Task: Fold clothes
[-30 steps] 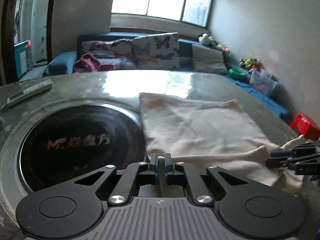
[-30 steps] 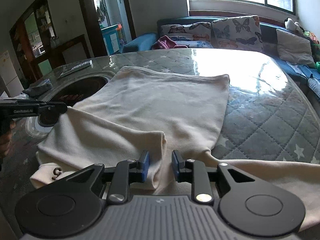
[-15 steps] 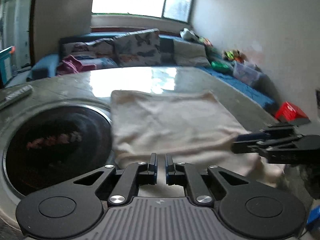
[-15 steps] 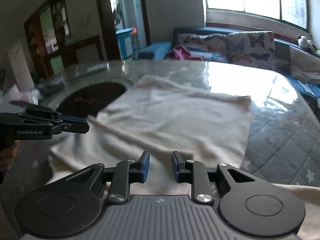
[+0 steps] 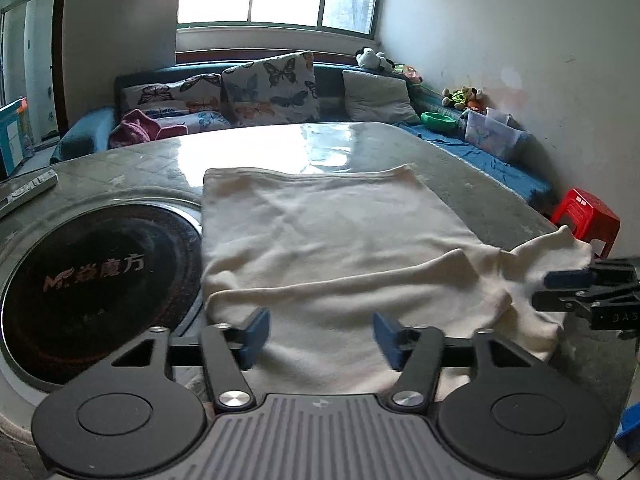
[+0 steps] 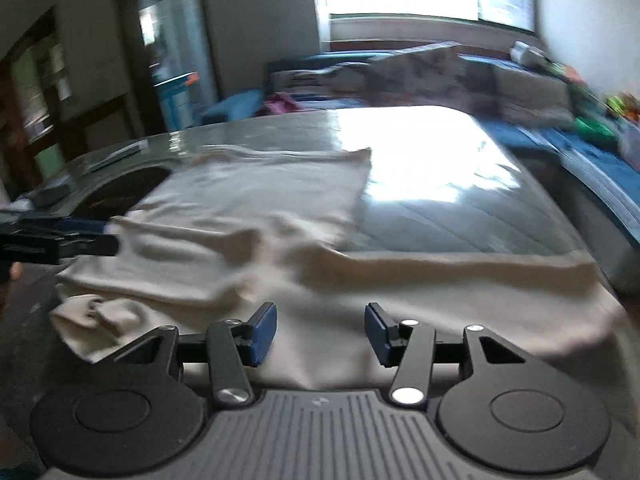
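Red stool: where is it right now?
Left wrist view, far right: the red stool stands on the floor beyond the table's edge, behind the cream garment's sleeve.

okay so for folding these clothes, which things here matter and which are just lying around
Part of the job:
cream garment
left gripper, jaws opening, cloth not pinched
right gripper, jaws opening, cloth not pinched

Just lying about:
round black cooktop
remote
butterfly cushions
red stool
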A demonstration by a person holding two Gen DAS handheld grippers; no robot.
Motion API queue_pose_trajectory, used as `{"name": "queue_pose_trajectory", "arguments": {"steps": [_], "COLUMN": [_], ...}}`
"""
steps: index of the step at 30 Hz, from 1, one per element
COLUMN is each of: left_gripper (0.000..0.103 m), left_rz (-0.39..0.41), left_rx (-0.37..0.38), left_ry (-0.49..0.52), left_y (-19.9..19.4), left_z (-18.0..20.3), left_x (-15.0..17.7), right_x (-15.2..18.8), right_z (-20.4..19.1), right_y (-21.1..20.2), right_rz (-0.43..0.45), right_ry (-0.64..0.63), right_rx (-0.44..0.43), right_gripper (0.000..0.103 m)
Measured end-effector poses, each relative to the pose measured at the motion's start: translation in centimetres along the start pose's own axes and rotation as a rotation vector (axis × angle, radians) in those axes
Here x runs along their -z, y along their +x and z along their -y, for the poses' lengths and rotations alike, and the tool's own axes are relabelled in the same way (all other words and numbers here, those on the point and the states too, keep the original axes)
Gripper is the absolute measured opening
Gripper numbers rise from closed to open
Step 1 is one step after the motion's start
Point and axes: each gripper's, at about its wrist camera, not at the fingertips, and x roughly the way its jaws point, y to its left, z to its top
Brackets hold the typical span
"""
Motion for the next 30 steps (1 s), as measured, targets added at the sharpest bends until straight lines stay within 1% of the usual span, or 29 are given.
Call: {"name": "queue_pose_trajectory", "arguments": {"steps": [2, 3, 4, 6, 8, 11, 13, 16, 18, 23, 27, 30], "left_gripper": [0.074, 0.08, 0.084, 0.085, 0.09, 0.091, 0.096, 0.098, 0.101, 0.103, 0.103, 0.103], "left_rz": [0.004, 0.004, 0.002, 0.001, -0.004, -0.013, -0.02, -0.028, -0.033, -0.03, -0.03, -0.036], "left_rx": [0.012, 0.015, 0.016, 0.031, 0.043, 0.057, 0.066, 0.077, 0.077, 0.083, 0.075, 0.072], "left_ry": [0.014, 0.017, 0.019, 0.034, 0.043, 0.058, 0.065, 0.075, 0.086, 0.101, 0.104, 0.102], "left_y": [0.1, 0.2, 0.3, 0.4, 0.7, 1.0, 1.3, 1.7, 1.9, 2.0, 2.1, 2.2], "left_z": [0.9, 1.4, 1.9, 3.0, 3.9, 5.3, 6.1, 7.2, 7.9, 8.8, 9.0, 9.0], "left_x": [-0.2, -0.3, -0.4, -0.6, -0.7, -0.9, -1.0, -1.2, -1.2, -1.5, -1.7, -1.7], "right_x": [0.6, 0.8, 1.0, 1.4, 1.7, 2.2, 2.5, 2.7, 2.8, 2.9, 2.6, 2.4], "right_z": [1.8, 2.6, 3.5, 4.9, 6.2, 7.5, 8.3, 9.5, 10.1, 11.5, 12.4, 12.9], "right_y": [-0.7, -1.0, -1.4, -2.0, -2.5, -2.7, -2.9, -3.3, -3.4, -3.5, -3.5, -3.4], "right_rz": [0.004, 0.009, 0.017, 0.03, 0.04, 0.042, 0.044, 0.052, 0.055, 0.071, 0.081, 0.09], "right_ry": [0.051, 0.072, 0.093, 0.127, 0.154, 0.194, 0.216, 0.244, 0.261, 0.301, 0.334, 0.354], "right_rx": [0.042, 0.061, 0.084, 0.122, 0.155, 0.199, 0.222, 0.254, 0.274, 0.299, 0.301, 0.298], "right_gripper": [0.05, 0.05, 0.05, 0.05, 0.05, 0.05, 0.05, 0.05, 0.05, 0.048, 0.046, 0.041]}}
